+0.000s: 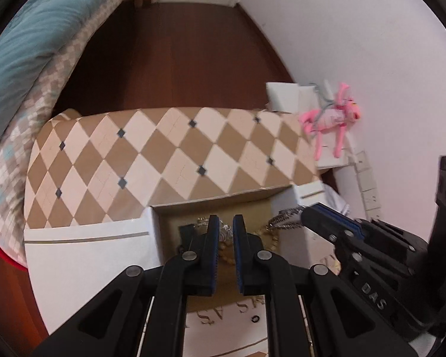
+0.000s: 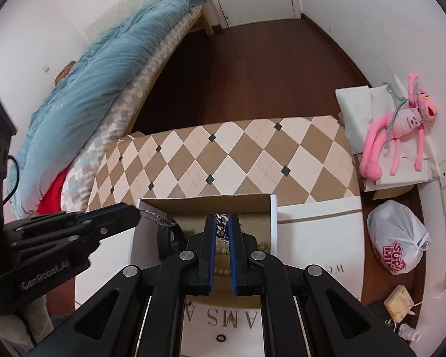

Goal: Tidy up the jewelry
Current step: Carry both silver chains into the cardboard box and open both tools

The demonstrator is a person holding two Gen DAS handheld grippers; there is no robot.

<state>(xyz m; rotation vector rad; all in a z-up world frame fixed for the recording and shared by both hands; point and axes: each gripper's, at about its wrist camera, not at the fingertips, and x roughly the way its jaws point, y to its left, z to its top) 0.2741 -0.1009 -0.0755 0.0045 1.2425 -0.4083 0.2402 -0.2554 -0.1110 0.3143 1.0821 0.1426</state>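
A white box with a brown inside [image 1: 159, 232] [image 2: 273, 223] holds jewelry. My right gripper [image 2: 223, 221] is shut on a chunky silver chain [image 2: 222, 228] just above the box; it shows in the left wrist view [image 1: 303, 215] with the chain [image 1: 284, 218] hanging from its tips. My left gripper [image 1: 225, 223] [image 2: 135, 214] is shut on a thin silver chain [image 1: 224, 229] [image 2: 156, 218] over the box. A beaded wooden bracelet [image 2: 222, 251] [image 1: 272, 241] and a dark item [image 1: 187, 235] lie inside. A small black ring [image 2: 220, 338] [image 1: 254, 319] lies on the near flap.
The box stands in front of a checkered brown and cream panel [image 1: 169, 154] [image 2: 232, 157]. A bed with a teal duvet [image 2: 104, 80] is at left. A pink plush toy [image 2: 401, 131] on white boxes and a white plastic bag [image 2: 398, 244] are at right.
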